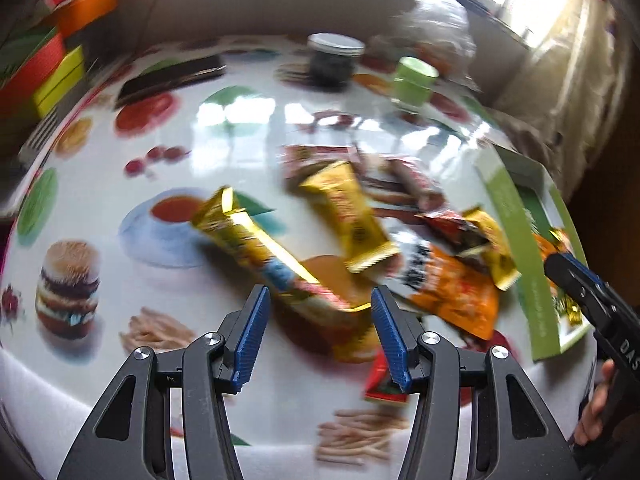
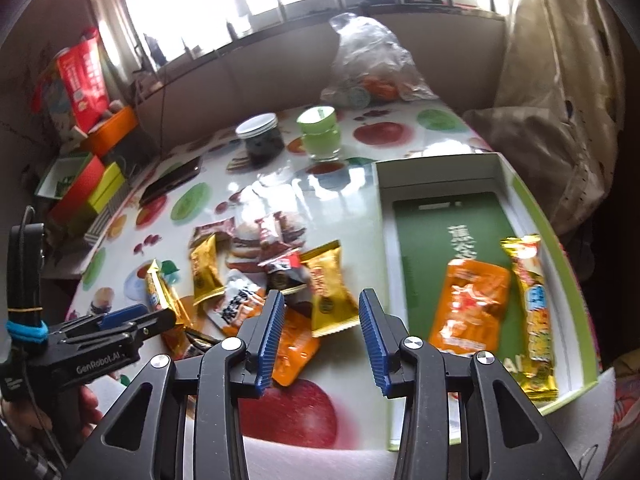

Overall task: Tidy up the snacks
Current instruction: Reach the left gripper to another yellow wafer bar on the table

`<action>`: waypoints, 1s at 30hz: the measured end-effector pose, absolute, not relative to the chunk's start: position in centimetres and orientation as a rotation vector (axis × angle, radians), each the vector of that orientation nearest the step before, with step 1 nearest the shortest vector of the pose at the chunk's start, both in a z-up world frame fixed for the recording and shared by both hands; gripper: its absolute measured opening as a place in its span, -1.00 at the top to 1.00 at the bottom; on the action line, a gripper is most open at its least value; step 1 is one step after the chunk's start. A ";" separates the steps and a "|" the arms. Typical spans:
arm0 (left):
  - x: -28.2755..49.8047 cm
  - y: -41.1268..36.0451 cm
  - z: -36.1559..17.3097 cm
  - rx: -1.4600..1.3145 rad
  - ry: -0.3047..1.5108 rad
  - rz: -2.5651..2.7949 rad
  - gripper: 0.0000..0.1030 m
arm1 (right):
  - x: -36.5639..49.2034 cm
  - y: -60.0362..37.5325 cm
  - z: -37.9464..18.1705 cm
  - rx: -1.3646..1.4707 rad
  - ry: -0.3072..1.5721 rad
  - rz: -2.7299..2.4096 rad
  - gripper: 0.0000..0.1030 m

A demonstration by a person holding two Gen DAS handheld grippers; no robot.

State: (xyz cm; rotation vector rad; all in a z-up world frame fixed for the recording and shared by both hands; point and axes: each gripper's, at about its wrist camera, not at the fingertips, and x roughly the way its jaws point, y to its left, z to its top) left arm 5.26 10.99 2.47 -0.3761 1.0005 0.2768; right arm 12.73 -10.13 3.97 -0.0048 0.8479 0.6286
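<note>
Left tongs (image 1: 318,310) released, blue pads spread wide, poised just above the near end of a long gold snack bar (image 1: 260,248) that lies diagonally on the counter (image 1: 100,208). Nothing between the pads is gripped. Left view is motion-blurred; labels unreadable.

Right tongs (image 2: 322,312) also released, jaws apart and holding nothing, hovering over the strip of bare counter between the snack pile and the green box (image 2: 536,216).

Snack pile (image 2: 276,264): gold packets, orange packets, red-brown wrappers, overlapping, mid-counter, left of the box. A gold pouch (image 2: 330,292) lies near the box's left wall, not touching it.

Green box sits at the right side of the counter, its right wall close to the counter edge, its near corner at the near edge. Inside: an orange packet (image 2: 470,312) flat on the floor, and a gold bar (image 2: 532,312) lying along the right wall. Far half of the box floor open.

Far side: dark jar with white lid (image 2: 260,136) and green jar (image 2: 320,132) side by side, a clear plastic bag (image 2: 372,60) behind them. A dark flat item (image 2: 172,180) lies near the far-left edge. Open counter between the jars and the pile, and left of the pile.
</note>
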 end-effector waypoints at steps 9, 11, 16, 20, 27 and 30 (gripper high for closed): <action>5.2 13.7 1.7 -0.461 0.995 0.318 -0.05 | 11.2 -6.9 2.3 -0.034 0.901 0.702 0.26; 5.1 14.1 1.7 -0.470 0.991 0.326 -0.05 | 10.5 -5.9 1.7 -0.038 0.923 0.726 0.26; 5.5 14.8 1.3 -0.515 0.996 0.330 -0.15 | 9.1 -3.8 0.6 -0.045 0.959 0.776 0.26; 6.1 14.7 0.8 -0.507 1.010 0.325 -0.15 | 8.4 -2.9 0.1 -0.048 0.968 0.790 0.19; 6.4 14.3 0.7 -0.453 1.008 0.336 -0.15 | 8.3 -2.6 -0.7 -0.044 0.999 0.772 0.16; 6.3 14.5 0.6 -0.423 1.009 0.350 -0.15 | 8.1 -2.1 -0.9 -0.067 1.005 0.774 0.15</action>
